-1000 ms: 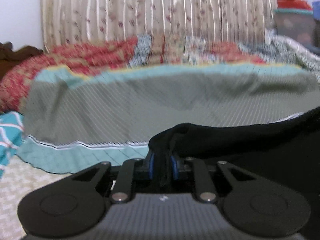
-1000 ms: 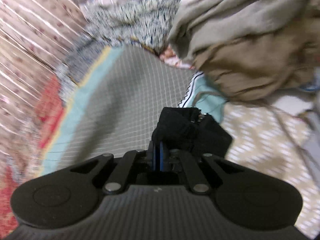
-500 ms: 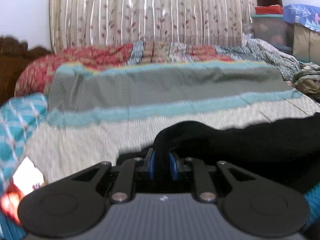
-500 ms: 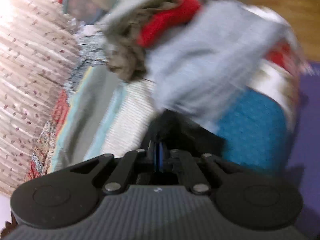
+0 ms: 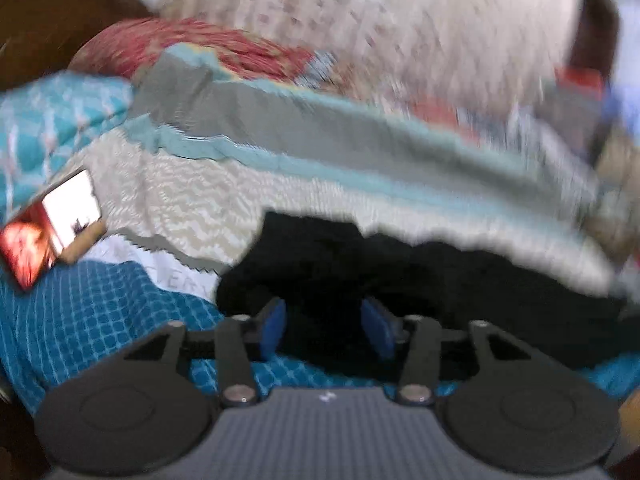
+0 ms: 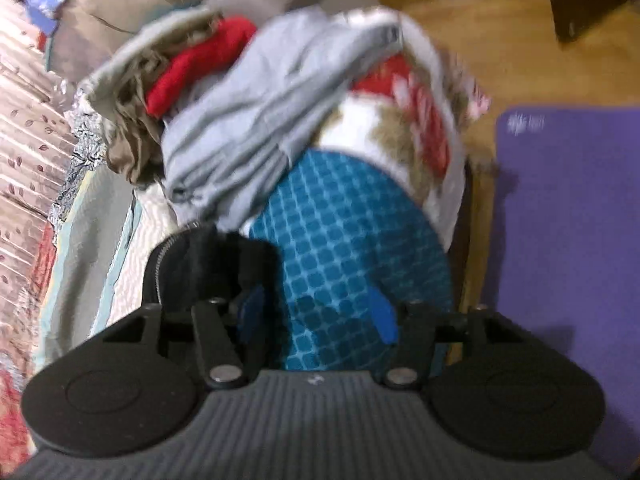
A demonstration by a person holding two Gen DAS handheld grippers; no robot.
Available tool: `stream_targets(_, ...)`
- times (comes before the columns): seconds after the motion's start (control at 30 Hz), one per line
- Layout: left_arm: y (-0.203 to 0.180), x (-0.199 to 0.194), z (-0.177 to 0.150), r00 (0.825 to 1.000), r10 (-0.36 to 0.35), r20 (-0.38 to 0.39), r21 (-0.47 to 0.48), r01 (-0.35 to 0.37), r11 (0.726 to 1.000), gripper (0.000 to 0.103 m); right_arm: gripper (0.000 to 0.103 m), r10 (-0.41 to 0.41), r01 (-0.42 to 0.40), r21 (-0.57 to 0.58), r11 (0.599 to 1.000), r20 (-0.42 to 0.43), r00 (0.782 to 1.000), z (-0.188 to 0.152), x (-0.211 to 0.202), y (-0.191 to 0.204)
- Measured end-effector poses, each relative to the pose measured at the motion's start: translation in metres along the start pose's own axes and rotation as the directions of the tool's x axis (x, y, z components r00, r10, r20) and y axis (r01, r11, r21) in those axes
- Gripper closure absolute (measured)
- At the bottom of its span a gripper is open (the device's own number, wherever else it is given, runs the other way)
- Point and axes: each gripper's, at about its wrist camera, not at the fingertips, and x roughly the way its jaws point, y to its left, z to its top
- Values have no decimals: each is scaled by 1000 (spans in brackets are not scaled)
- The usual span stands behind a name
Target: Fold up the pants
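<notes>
Motion blur smears the curtain (image 5: pixel 400 20) and far bedding in the left wrist view. The black pants (image 5: pixel 440 292) run behind the gripper body. In the right wrist view, the clothes pile (image 6: pixel 248 120) blurs; the purple mat (image 6: pixel 568 240) is cut by the frame edge.

Both claws are showing the same build: the left claw (image 5: pixel 323 326) and right claw (image 6: pixel 316 314) are wearing blue pads (image 5: pixel 273 326) on black linkage arms, silver screws (image 6: pixel 225 372), round black discs, ribbed grey housing (tiny white mark).
</notes>
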Motion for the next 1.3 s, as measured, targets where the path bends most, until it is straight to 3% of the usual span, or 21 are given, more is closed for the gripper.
stream_targets(0.1,35,-5,25,999,35,41,-143,-28,989,49,43,43,-33,-127,991,81,996,-7,-24,23)
stream_targets(0.2,58,25,46,999,-3,-40,-240,-7,971,40,43,135,-113,-252,961,72,988,-23,-35,57)
stream_targets(0.27,74,57,51,988,-73,-138,-360,19,933,38,43,175,-156,-334,930,27,984,-44,-37,82)
stream_targets(0.33,87,88,47,960,-174,-219,-505,41,862,38,43,198,-198,-402,894,-41,979,-72,-35,105)
stream_targets(0.4,90,103,40,938,-253,-238,-591,67,804,38,43,211,-242,-437,866,-119,970,-100,-30,119)
stream_targets(0.63,87,101,21,926,-342,-162,-690,141,710,35,43,200,-386,-564,730,-363,910,-191,-19,163)
stream_targets(0.67,85,104,22,922,-352,-162,-690,149,708,35,43,198,-403,-589,700,-383,902,-200,-18,169)
stream_targets(0.73,77,112,26,922,-338,-190,-662,134,737,36,43,184,-425,-656,623,-405,896,-224,-16,185)
stream_targets(0.8,72,122,28,932,-290,-219,-634,90,768,45,43,162,-432,-693,577,-421,892,-235,-6,197)
stream_targets(0.83,72,129,28,938,-271,-215,-619,83,781,67,43,156,-439,-698,566,-433,888,-239,-3,200)
stream_targets(0.87,74,132,28,943,-251,-218,-608,70,791,82,43,150,-447,-699,558,-445,883,-243,-1,201)
stream_targets(0.9,75,132,29,949,-230,-216,-606,55,794,83,43,140,-452,-705,547,-455,879,-249,0,200)
stream_targets(0.97,75,109,36,974,-195,-119,-574,93,814,87,44,100,-436,-738,515,-453,886,-256,5,198)
stream_targets(1.0,65,84,45,990,-142,-20,-474,116,873,87,44,96,-430,-759,489,-443,891,-258,6,196)
stream_targets(1.03,54,63,50,994,-93,55,-351,107,930,87,44,105,-432,-772,467,-436,894,-259,4,195)
stream_targets(1.07,41,45,51,991,-63,120,-218,88,972,87,44,109,-437,-778,451,-438,893,-256,2,188)
stream_targets(1.1,31,35,47,988,-50,149,-125,69,990,87,44,111,-440,-783,440,-439,892,-256,2,187)
stream_targets(1.17,26,42,37,996,5,90,-85,3,996,86,43,109,-437,-785,439,-437,893,-255,6,189)
stream_targets(1.2,32,59,27,999,52,7,-92,-51,994,85,43,107,-434,-787,439,-433,895,-255,8,189)
stream_targets(1.27,51,91,7,979,107,-174,-158,-135,978,76,42,110,-427,-799,423,-422,900,-263,4,186)
stream_targets(1.3,63,97,-2,973,86,-215,-238,-137,962,73,42,110,-423,-809,408,-416,903,-265,3,188)
